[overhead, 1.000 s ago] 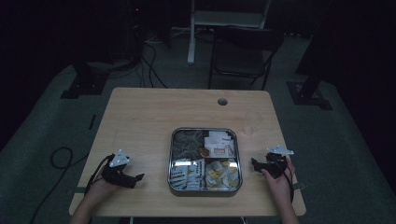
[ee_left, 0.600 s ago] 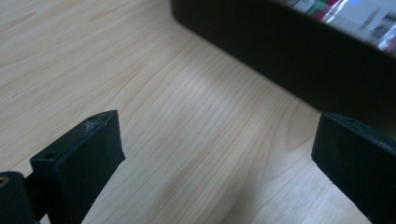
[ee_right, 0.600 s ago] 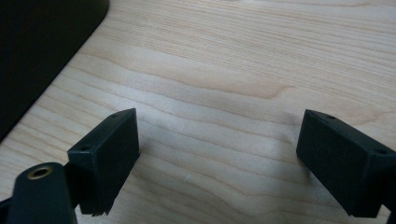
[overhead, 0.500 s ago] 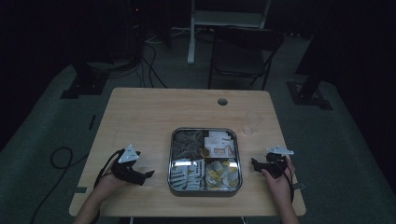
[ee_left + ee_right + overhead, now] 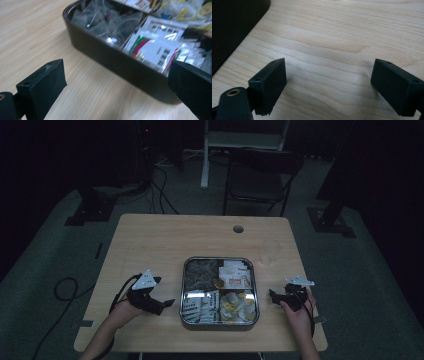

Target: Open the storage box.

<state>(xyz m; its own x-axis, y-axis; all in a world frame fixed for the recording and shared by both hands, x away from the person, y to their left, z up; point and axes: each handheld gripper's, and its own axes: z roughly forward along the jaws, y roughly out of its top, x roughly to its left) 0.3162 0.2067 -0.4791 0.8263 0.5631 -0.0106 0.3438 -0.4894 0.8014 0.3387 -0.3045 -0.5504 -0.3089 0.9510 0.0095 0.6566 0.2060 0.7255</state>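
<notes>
A square metal tray (image 5: 219, 262) sits near the table's front edge, split into compartments packed with sachets and tea bags. My left gripper (image 5: 167, 303) hovers just left of the tray, open, jaws pointing at its wall. In the left gripper view the tray's dark wall (image 5: 107, 55) runs across between the spread jaws, with clear tea bags (image 5: 107, 20) and printed sachets (image 5: 155, 47) behind it. My right gripper (image 5: 272, 294) rests right of the tray, open, with bare wood (image 5: 329, 62) between its jaws. The tray's corner (image 5: 232, 25) shows at upper left.
The wooden table (image 5: 165, 240) has a round cable hole (image 5: 238, 228) at the back and a clear cup (image 5: 270, 253) behind the tray at right. A dark chair (image 5: 260, 175) stands beyond the table. Cables lie on the floor at left.
My left gripper has moved right, closing in on the tray's left wall. The right gripper has stayed in place.
</notes>
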